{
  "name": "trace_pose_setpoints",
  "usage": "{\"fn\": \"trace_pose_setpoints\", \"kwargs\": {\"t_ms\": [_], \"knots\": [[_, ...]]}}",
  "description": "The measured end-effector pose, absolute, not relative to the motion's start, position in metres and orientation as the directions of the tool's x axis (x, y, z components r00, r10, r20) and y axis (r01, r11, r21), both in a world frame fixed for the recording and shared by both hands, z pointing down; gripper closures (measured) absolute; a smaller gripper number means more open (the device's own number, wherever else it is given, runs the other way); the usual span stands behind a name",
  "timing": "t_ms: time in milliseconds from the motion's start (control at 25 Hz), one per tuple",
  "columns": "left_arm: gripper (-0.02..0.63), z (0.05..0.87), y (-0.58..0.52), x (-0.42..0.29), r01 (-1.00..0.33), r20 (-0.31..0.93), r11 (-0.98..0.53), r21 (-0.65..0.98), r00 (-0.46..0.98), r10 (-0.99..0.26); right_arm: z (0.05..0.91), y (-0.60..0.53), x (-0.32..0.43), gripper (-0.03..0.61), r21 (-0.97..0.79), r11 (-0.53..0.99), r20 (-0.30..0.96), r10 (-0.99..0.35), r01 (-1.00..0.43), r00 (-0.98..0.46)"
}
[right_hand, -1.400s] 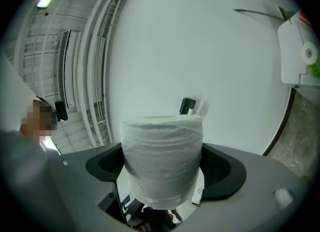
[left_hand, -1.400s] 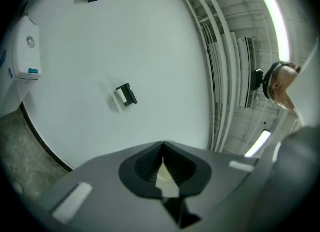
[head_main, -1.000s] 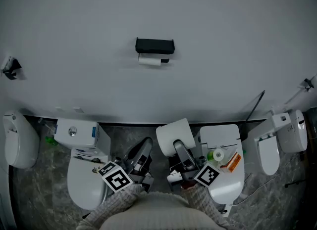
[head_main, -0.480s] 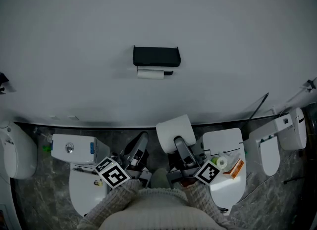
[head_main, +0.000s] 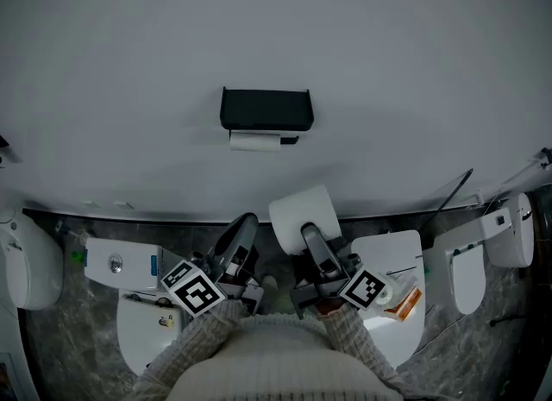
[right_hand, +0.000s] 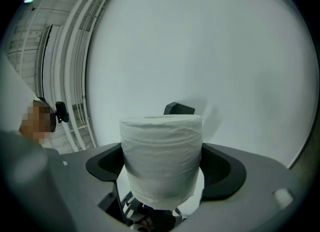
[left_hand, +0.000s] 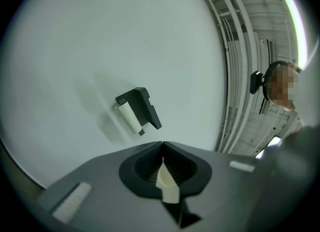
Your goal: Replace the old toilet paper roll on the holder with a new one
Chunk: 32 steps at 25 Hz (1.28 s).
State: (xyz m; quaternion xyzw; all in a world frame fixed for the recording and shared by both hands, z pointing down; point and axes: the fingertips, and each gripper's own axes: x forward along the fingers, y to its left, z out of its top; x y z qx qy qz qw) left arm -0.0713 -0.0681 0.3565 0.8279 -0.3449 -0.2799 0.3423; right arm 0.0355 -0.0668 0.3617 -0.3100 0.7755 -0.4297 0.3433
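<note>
I have moved both grippers closer to the wall (head_main: 414, 54); the black holder (head_main: 266, 109) looks bigger than it did a second ago, with the thin old roll (head_main: 255, 140) under it; soon I should be near enough to take that one off. My right gripper (head_main: 310, 237) squeezes the fat new roll (head_main: 297, 209), which stands upright and is still well short of the holder; my left gripper (head_main: 244, 223) is shut tight on nothing I can name. Below are white toilets (head_main: 384, 257) on a dark stone floor (head_main: 60, 339).
</note>
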Motion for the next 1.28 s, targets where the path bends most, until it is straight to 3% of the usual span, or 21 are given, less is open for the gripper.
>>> {"fn": "trace_pose_setpoints", "kwargs": {"t_ms": [600,1000,1280], "knots": [[0.617,0.367,-0.122,-0.049,-0.38,-0.237,-0.488,0.785,0.544,-0.805,0.369,-0.128,0.053,0.121,-0.877,0.454,-0.266,-0.73,-0.155,-0.629],[0.617,0.371,-0.131,-0.05,-0.405,-0.189,-0.477,0.78,0.574,-0.797,0.372,-0.139,0.052,0.121,-0.888,0.437,-0.267,-0.747,-0.147,-0.609],[0.617,0.361,-0.137,-0.049,-0.35,-0.204,-0.504,0.79,0.625,-0.753,0.369,-0.143,0.051,0.121,-0.893,0.422,-0.265,-0.774,-0.157,-0.575]]}}
